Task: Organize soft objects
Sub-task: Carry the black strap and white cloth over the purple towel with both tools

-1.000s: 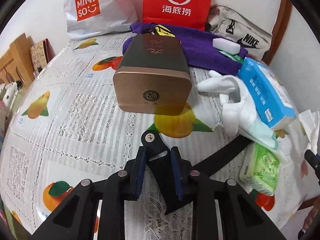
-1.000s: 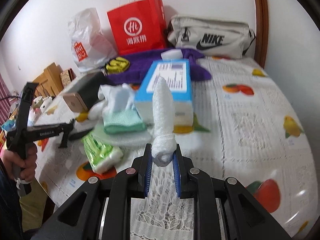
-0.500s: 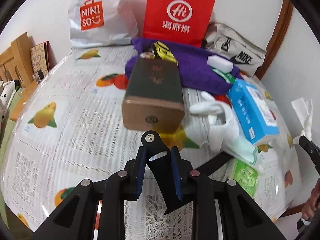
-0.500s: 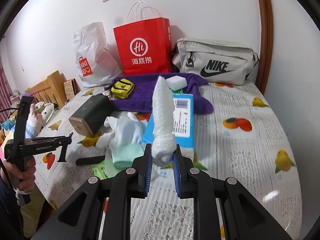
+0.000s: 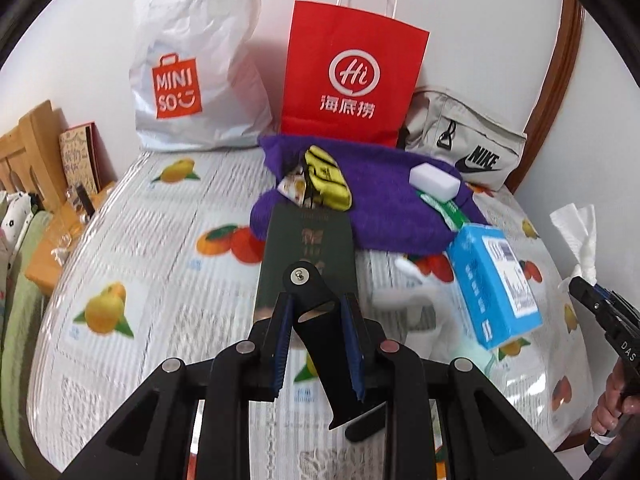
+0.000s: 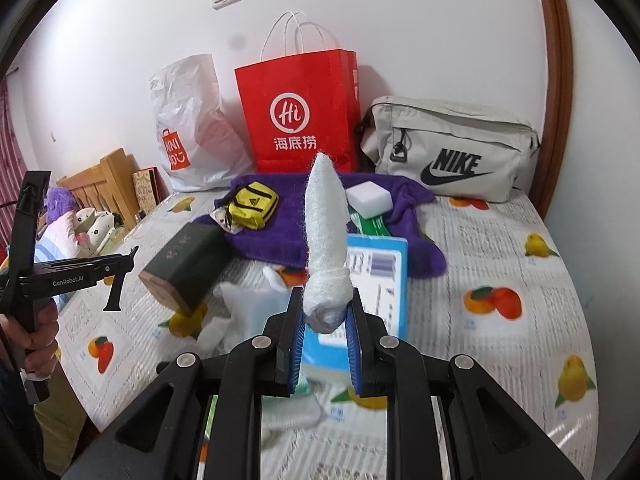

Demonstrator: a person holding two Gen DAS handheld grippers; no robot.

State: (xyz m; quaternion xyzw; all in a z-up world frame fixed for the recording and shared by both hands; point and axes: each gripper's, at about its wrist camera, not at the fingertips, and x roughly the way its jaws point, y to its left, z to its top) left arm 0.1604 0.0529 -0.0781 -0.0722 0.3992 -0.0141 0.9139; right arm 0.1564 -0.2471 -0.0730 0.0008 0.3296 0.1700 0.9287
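Observation:
My left gripper (image 5: 320, 344) is shut on a flat black piece with a silver rivet (image 5: 316, 320), held above the fruit-print tablecloth (image 5: 160, 260). In the right wrist view the left gripper (image 6: 120, 264) hangs at the left in a person's hand, with the black piece (image 6: 115, 292) pointing down. My right gripper (image 6: 324, 344) is shut on the knotted end of a rolled white cloth (image 6: 325, 232) that stands upright. The left wrist view shows that white cloth (image 5: 580, 232) at the right edge. A purple towel (image 6: 412, 208) lies behind, with a yellow pouch (image 6: 254, 206) and a white sponge block (image 6: 369, 199) on it.
A dark tin box (image 6: 188, 268), a blue tissue box (image 6: 380, 272) and white gloves (image 6: 248, 304) lie below the grippers. Against the wall stand a white Miniso bag (image 5: 192, 80), a red paper bag (image 5: 352, 80) and a grey Nike bag (image 6: 452, 156). A wooden headboard (image 6: 108, 184) is at the left.
Both grippers have risen and tipped upward, so the table items sit lower and smaller and more wall shows. Each still holds its thing.

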